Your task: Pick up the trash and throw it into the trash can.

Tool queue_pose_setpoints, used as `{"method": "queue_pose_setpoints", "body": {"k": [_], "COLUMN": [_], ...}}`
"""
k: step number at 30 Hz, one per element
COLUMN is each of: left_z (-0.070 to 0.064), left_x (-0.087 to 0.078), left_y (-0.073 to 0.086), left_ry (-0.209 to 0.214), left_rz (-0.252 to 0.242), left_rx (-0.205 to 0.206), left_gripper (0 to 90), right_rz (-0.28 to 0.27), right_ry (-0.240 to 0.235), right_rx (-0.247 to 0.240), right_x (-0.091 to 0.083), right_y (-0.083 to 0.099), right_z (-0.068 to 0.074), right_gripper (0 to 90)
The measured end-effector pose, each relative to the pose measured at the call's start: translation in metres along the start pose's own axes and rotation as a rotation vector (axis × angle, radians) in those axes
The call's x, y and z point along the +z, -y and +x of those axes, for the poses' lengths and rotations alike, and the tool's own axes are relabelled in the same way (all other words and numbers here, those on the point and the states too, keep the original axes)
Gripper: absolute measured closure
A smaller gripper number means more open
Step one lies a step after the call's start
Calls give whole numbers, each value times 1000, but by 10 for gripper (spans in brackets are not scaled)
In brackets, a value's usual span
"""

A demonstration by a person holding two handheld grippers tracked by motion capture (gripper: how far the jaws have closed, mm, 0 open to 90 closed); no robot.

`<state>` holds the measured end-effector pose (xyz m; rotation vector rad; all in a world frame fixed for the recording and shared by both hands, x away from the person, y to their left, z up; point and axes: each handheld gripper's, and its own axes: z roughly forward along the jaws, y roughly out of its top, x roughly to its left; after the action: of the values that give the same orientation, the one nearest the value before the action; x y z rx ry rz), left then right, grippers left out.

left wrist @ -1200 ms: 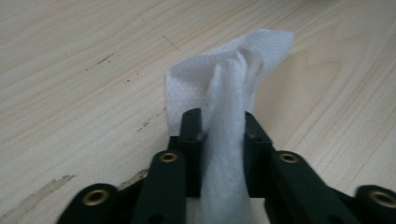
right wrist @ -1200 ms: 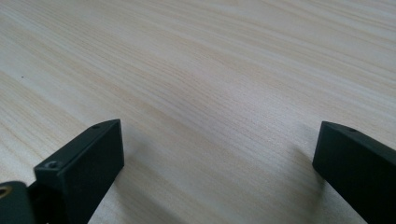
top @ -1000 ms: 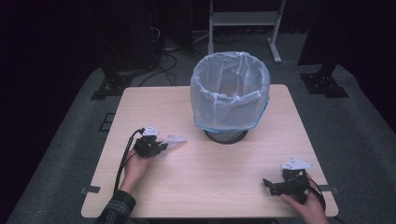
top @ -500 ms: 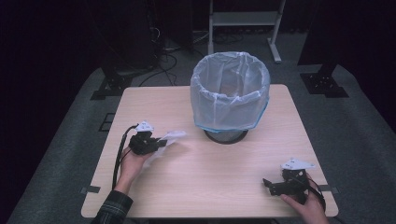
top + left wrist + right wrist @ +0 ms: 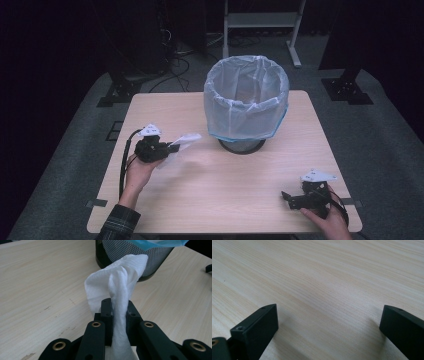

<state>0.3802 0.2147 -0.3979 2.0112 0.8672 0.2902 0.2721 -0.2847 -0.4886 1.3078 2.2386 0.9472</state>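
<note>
Holding the white tissue (image 5: 117,282) pinched between its jaws, our left gripper (image 5: 167,148) sits to the left of the mesh bin (image 5: 246,102) and somewhat nearer to us, raised a little off the table (image 5: 210,200). We judge the work in hand to be carrying that tissue to the bin, which stands toward the far edge of the table with a pale liner bag (image 5: 235,112) folded down over its rim, mouth open to the top, ready to take it.

The jaws are closed tight on the tissue low along its length, so most of the sheet stands free beyond them. That grip makes sense to us: a soft sheet gathered into a rope at one end will not slip out, and the loose end will fall away cleanly once the jaws part.

The tissue's long axis runs along the line of the gripper, and its free, fanned end points toward the bin. In the left gripper view that end overlaps the bin's dark mesh base; whether it touches we cannot tell.

Our right gripper (image 5: 295,199) waits near the table's front edge, well to the right of the bin and nearer us, jaws spread wide over bare wood with nothing between them.
</note>
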Motion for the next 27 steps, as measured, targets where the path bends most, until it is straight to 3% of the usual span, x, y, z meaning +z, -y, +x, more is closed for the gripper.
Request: {"method": "queue_pose_setpoints", "body": {"k": [20, 27], "left_z": [-21, -26], "left_x": [-28, -43], "left_y": [-41, -65], "left_ry": [58, 60], "left_rz": [-114, -154], "left_rx": [26, 53], "left_gripper": [814, 814], "right_rz": [1, 0], "right_ry": [1, 0], "right_rx": [1, 1], "right_x": [0, 0], "right_y": [0, 0], "right_z": [0, 0], "right_gripper": [4, 5]}}
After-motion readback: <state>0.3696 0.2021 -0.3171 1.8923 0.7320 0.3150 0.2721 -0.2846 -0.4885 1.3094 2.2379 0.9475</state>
